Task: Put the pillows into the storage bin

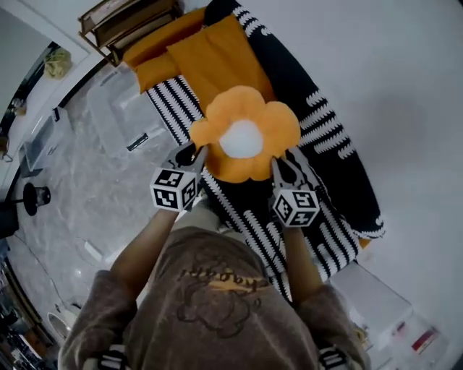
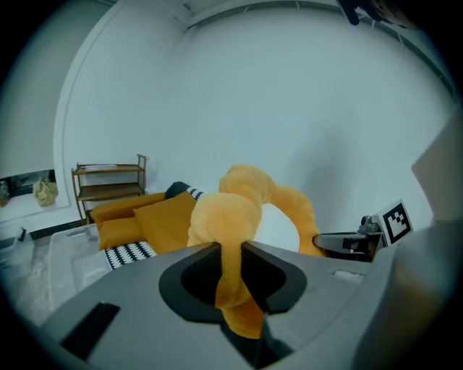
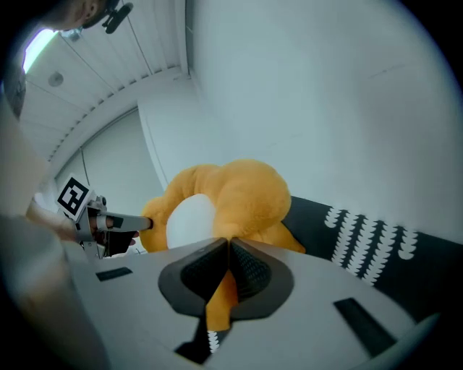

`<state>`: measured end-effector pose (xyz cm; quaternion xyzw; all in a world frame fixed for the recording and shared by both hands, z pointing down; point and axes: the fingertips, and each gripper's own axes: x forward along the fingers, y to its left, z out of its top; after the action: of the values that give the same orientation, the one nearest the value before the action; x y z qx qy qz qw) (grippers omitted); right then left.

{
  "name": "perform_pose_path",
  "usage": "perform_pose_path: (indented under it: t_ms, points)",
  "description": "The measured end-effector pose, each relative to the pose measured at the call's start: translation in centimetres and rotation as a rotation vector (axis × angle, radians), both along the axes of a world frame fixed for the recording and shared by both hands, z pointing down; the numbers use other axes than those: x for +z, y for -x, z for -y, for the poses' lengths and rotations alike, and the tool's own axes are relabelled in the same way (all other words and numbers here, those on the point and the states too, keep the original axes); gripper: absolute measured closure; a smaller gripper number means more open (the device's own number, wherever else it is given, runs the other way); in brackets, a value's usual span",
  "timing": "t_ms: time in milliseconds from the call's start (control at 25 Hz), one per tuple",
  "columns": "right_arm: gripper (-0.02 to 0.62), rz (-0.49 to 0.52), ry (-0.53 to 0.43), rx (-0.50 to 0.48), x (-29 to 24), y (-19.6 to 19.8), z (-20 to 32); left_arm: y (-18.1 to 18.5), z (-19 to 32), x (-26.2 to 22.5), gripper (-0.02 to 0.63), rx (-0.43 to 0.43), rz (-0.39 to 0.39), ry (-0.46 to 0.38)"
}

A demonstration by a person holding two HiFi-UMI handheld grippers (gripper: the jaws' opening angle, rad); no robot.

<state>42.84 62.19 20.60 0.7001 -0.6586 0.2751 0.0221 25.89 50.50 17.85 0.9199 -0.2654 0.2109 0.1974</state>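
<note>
A flower-shaped orange pillow (image 1: 249, 137) with a white centre hangs in the air above the black-and-white throw (image 1: 325, 137). My left gripper (image 1: 197, 155) is shut on its left edge, and my right gripper (image 1: 278, 165) is shut on its right edge. In the left gripper view an orange fold (image 2: 233, 271) is pinched between the jaws. In the right gripper view a thinner fold (image 3: 223, 289) is clamped the same way. Two square orange pillows (image 1: 210, 50) lie further back on the throw. The clear storage bin (image 1: 119, 108) sits on the floor to the left.
A wooden shelf rack (image 1: 126, 18) stands at the back beside the white wall. The marble floor (image 1: 94, 195) lies to the left with a black stand (image 1: 32, 196) on it. White boxes (image 1: 383, 311) sit at the lower right.
</note>
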Motion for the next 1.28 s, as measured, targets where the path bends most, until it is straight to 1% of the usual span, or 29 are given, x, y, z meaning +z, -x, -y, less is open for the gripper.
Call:
perform_pose_path:
  t_ms: [120, 360, 520, 640, 800, 960, 1160, 1280]
  points:
    - [0.584, 0.004, -0.01, -0.1, -1.0, 4.0, 1.7, 5.0, -0.2, -1.3, 0.538, -0.098, 0.003, -0.003]
    - [0.584, 0.008, -0.016, -0.289, -2.1, 13.8, 5.0, 16.3, -0.5, -2.2, 0.538, -0.295, -0.006, 0.008]
    - [0.584, 0.008, -0.016, -0.399, -0.6, 21.5, 8.1, 24.6, 0.6, -0.8, 0.538, -0.415, -0.013, 0.005]
    - [0.584, 0.002, -0.014, -0.459, 1.1, 27.5, 10.8, 30.9, 1.8, 0.8, 0.538, -0.489, -0.014, 0.006]
    - [0.584, -0.006, -0.008, -0.533, 1.4, 36.2, 14.8, 39.6, 4.2, 1.2, 0.538, -0.571, -0.019, 0.01]
    - [0.584, -0.029, -0.002, -0.597, 1.1, 43.2, 18.6, 46.7, 7.0, 1.1, 0.538, -0.633, -0.043, 0.013]
    - [0.584, -0.052, -0.008, -0.654, 0.0, 49.5, 22.4, 53.0, 10.6, 0.5, 0.538, -0.673, -0.069, 0.004]
    - [0.584, -0.066, 0.008, -0.678, 0.2, 51.3, 24.2, 54.8, 12.5, 0.8, 0.538, -0.696, -0.083, 0.009]
